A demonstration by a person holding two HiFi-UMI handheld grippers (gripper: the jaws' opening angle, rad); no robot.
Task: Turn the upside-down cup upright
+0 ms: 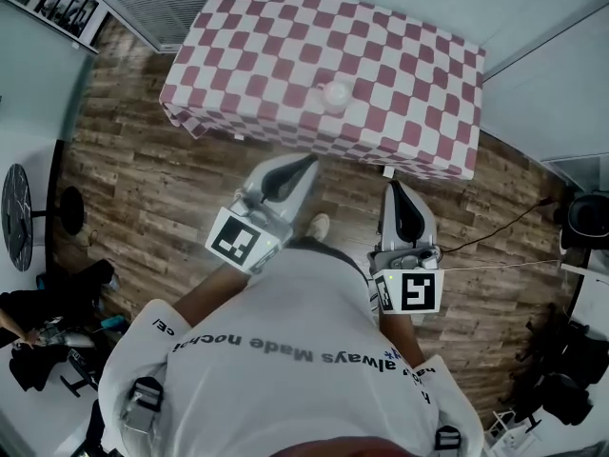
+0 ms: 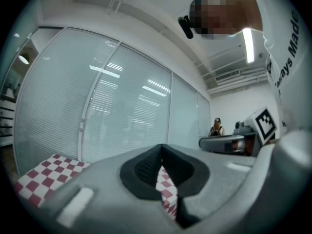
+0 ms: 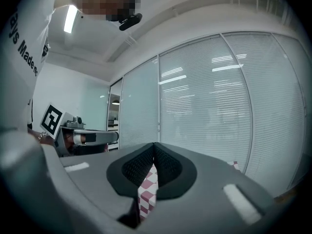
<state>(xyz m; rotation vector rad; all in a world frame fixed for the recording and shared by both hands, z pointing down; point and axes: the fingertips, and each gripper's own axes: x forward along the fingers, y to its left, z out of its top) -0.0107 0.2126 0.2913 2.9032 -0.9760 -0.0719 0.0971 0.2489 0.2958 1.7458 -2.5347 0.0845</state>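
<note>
A pale cup (image 1: 335, 94) stands upside down near the middle of the table with the red-and-white checked cloth (image 1: 249, 57). My left gripper (image 1: 306, 163) is shut with nothing in it and hangs over the floor just short of the table's near edge. My right gripper (image 1: 394, 188) is shut and empty too, a little farther back at the right. In the left gripper view the jaws (image 2: 162, 150) meet at their tips, with checked cloth (image 2: 39, 179) beyond. The right gripper view shows its jaws (image 3: 154, 147) closed the same way.
Wood plank floor (image 1: 143, 198) surrounds the table. Glass walls with blinds (image 2: 117, 106) stand behind it. A black round stool (image 1: 68, 209) and dark bags (image 1: 57, 303) lie at the left, cables and equipment (image 1: 571, 369) at the right. Another person (image 2: 215, 126) sits far off.
</note>
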